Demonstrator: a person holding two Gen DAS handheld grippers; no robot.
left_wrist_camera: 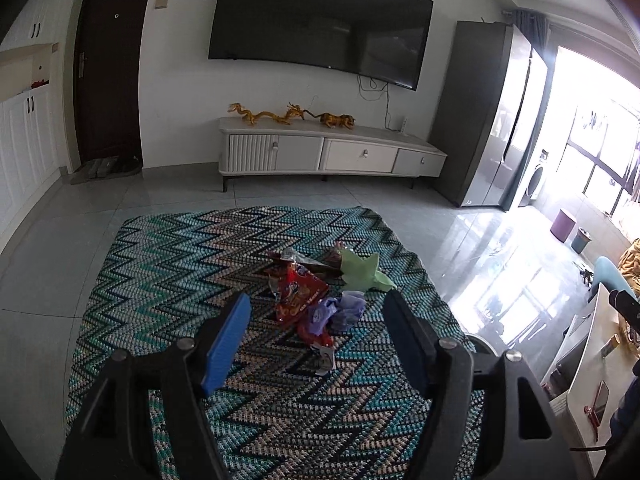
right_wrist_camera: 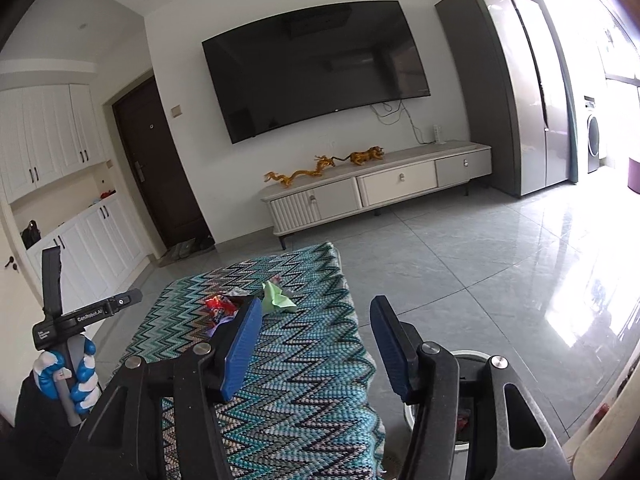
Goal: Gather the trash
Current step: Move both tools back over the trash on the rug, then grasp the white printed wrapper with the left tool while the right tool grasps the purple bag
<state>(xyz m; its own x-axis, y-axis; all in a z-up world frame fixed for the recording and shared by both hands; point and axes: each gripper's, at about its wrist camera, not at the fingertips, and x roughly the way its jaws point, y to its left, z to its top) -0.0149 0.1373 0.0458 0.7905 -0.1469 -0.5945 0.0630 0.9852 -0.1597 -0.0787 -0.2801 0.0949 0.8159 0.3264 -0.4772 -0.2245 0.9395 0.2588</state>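
Here a zigzag cloth (left_wrist_camera: 180, 264) covers the tabletop, facing a TV (left_wrist_camera: 320, 20) and a white cabinet (left_wrist_camera: 332, 152) on grey tiles. Mid-cloth sits the trash (left_wrist_camera: 316, 288): red, purple and green wrappers, crumpled. Left gripper (left_wrist_camera: 316, 316) and right gripper (right_wrist_camera: 316, 320): jaws wide apart, holding nothing.

A dark television (left_wrist_camera: 320, 24) hangs above a white console (left_wrist_camera: 332, 152) bearing golden dragon figurines (left_wrist_camera: 264, 114).

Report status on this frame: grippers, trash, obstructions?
Left gripper open, empty, aimed at trash pile on zigzag rug. Right gripper open, empty, over the rug's edge. Nothing blocking the pile.
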